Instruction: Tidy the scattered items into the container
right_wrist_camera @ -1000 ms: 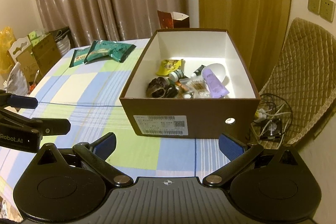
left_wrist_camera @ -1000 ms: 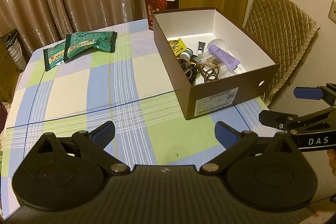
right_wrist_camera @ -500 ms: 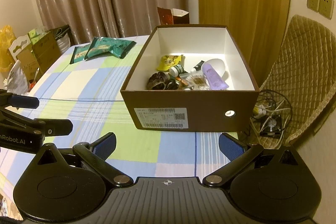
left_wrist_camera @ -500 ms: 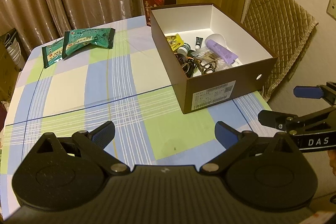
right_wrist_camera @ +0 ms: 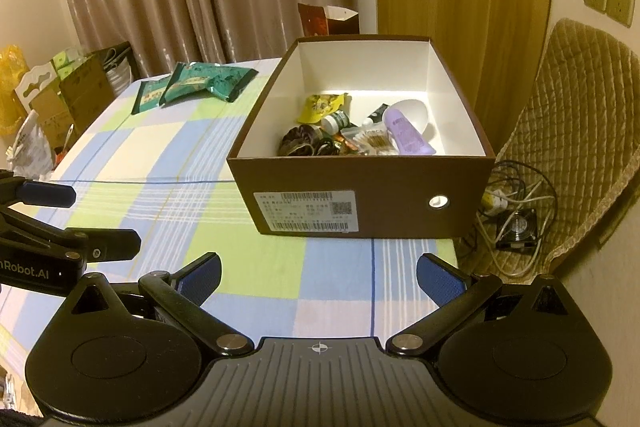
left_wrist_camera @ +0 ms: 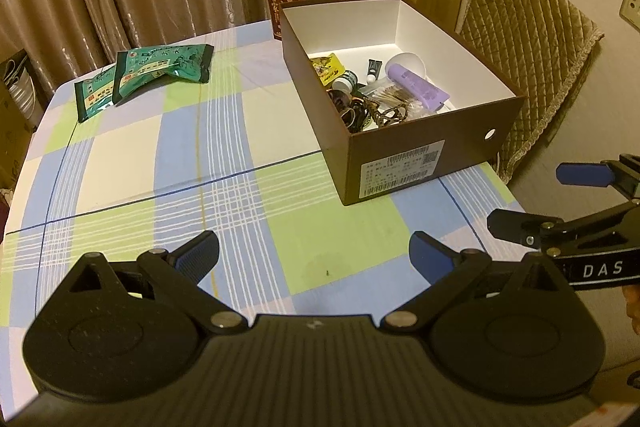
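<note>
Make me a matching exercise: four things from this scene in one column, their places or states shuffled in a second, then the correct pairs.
1. purple tube
2. green packets
3. left gripper
4. white label

a. open, holding nothing
b. lying in the brown box
c. stuck on the box's outer wall
d. on the checked tablecloth, beside the box

Pairs: 1-b, 2-d, 3-a, 4-c

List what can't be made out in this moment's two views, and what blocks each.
- Label on the box: print too small to read in either view.
- Dark tangle in the box: partly hidden by the near wall in both views.
- Lower green packet: mostly covered by the upper green packet.
- Right tongs: cut off by the left view's right edge.
- Left tongs: cut off by the right view's left edge.
</note>
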`<act>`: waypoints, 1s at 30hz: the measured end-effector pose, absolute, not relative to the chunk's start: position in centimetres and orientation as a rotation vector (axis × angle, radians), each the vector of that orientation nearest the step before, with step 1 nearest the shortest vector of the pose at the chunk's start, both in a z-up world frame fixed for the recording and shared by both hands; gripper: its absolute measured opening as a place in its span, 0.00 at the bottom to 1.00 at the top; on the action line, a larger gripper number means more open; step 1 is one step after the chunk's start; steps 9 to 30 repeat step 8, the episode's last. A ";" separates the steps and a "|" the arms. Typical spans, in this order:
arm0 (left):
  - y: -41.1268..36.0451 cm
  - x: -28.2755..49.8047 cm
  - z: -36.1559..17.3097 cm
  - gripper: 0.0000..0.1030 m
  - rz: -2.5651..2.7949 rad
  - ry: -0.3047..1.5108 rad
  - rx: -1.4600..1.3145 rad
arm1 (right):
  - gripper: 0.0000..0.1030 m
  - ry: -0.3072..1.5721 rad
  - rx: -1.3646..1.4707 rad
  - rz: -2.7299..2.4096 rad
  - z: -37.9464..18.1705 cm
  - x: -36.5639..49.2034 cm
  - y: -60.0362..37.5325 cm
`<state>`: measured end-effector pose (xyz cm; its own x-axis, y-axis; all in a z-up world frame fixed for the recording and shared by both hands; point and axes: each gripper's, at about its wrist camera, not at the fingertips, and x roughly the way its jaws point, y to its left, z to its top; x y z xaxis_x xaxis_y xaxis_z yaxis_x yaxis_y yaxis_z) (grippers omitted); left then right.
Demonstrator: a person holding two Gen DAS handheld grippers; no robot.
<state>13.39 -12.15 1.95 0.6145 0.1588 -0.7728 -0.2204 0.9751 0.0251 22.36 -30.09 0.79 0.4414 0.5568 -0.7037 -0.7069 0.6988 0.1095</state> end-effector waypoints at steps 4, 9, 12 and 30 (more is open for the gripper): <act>-12.2 13.5 1.9 0.97 0.215 0.878 -0.078 | 0.98 0.788 -0.218 0.792 0.6 22.5 -30.0; -12.3 13.6 1.8 0.97 0.216 0.880 -0.075 | 0.98 0.790 -0.218 0.796 0.5 22.6 -29.9; -12.3 13.6 1.8 0.97 0.216 0.880 -0.075 | 0.98 0.790 -0.218 0.796 0.5 22.6 -29.9; -12.3 13.6 1.8 0.97 0.216 0.880 -0.075 | 0.98 0.790 -0.218 0.796 0.5 22.6 -29.9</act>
